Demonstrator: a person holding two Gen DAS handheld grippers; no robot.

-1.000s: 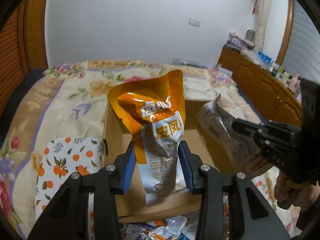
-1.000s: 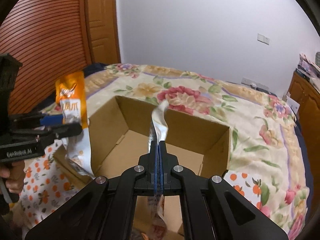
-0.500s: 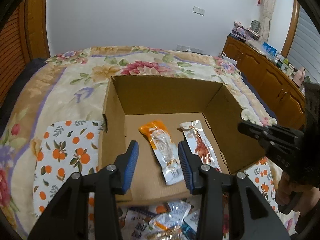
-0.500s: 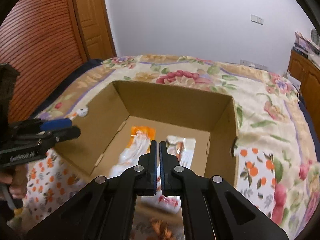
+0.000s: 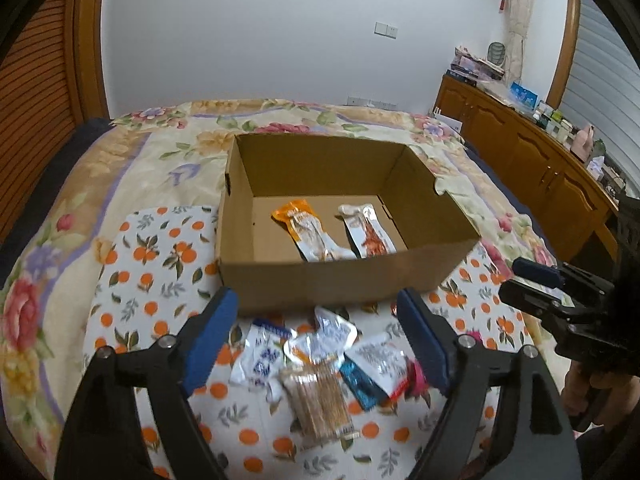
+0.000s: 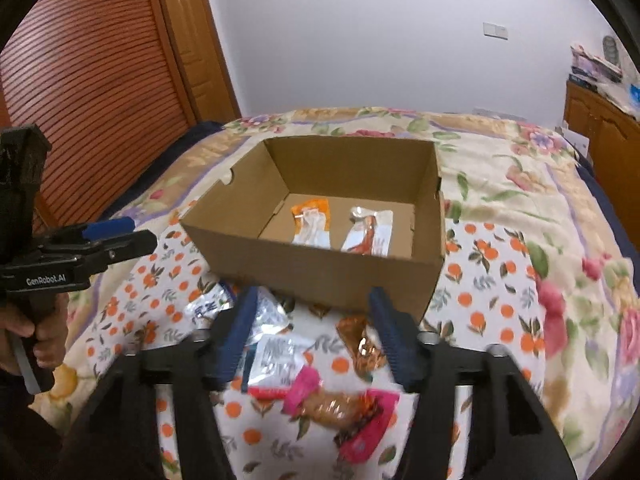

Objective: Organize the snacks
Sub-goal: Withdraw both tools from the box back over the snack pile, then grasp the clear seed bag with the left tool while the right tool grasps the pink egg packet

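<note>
2 foil snack packets, an orange-and-white packet [image 5: 310, 230] and a silver-and-red packet [image 5: 368, 232], are lying side by side inside the open brown cardboard box [image 5: 340, 280] on the floral bed quilt [image 5: 120, 184]. A loose, somewhat blurred pile of snack wrappers [image 5: 320, 364] is sitting just in front. The left hand-held gripper [image 5: 320, 344] and right hand-held gripper [image 6: 316, 332] are hovering over it, jaws having just been opening, wide and empty.

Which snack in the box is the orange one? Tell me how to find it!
Look at the cardboard box on the flowery bedspread. Two long packets lie side by side on its floor. Seen from the pile of loose snacks, yours is the left one, the orange-topped packet; its neighbour, the silver packet, has a reddish picture instead.
</note>
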